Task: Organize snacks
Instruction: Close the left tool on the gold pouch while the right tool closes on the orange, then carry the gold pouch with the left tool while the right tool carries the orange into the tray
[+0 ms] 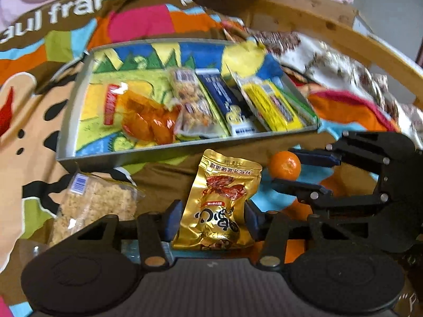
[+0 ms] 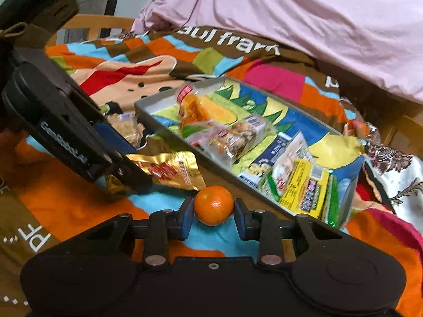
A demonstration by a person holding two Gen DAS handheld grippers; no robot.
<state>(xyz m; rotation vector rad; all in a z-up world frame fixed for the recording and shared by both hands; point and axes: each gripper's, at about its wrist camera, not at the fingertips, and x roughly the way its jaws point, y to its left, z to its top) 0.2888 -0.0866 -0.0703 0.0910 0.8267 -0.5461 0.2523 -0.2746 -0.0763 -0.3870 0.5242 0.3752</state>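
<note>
**Both grippers at snacks in front of the tray**

Work surface: a multicoloured printed blanket (image 1: 164,21) with white lettering, on a bed with a wooden frame (image 1: 325,29). A pink duvet (image 2: 304,15) lies bunched behind it.

Container: a shallow grey tray (image 1: 68,111), lined with a bright cartoon print. Contents, from the tray's left end in the left wrist view:
- a clear packet of orange-wrapped sweets (image 1: 148,116) with a red label;
- a clear pack of nut bars (image 1: 191,103), overlapping the sweets' edge;
- a dark blue box (image 1: 227,103), just beside the bars;
- a yellow packet (image 1: 269,103) leaning on a green one at the right end wall.
The left third of the tray floor is bare.

Outside the tray, all on the blanket near its front wall:
- a clear bag of puffed-rice cake (image 1: 97,203) with a blue barcode label, at left;
- a gold foil snack pouch (image 1: 224,200) in the middle;
- a mandarin (image 2: 214,204) to the right.

Left gripper (image 1: 211,219): blue pads sit on either side of the gold pouch's lower half, touching its edges or very nearly so; firm pinch cannot be confirmed.

Right gripper (image 2: 212,218): jaws set to the width of the mandarin, a pad against each side of it. The fruit's underside looks to be at blanket level; lifted or resting, cannot tell.
</note>
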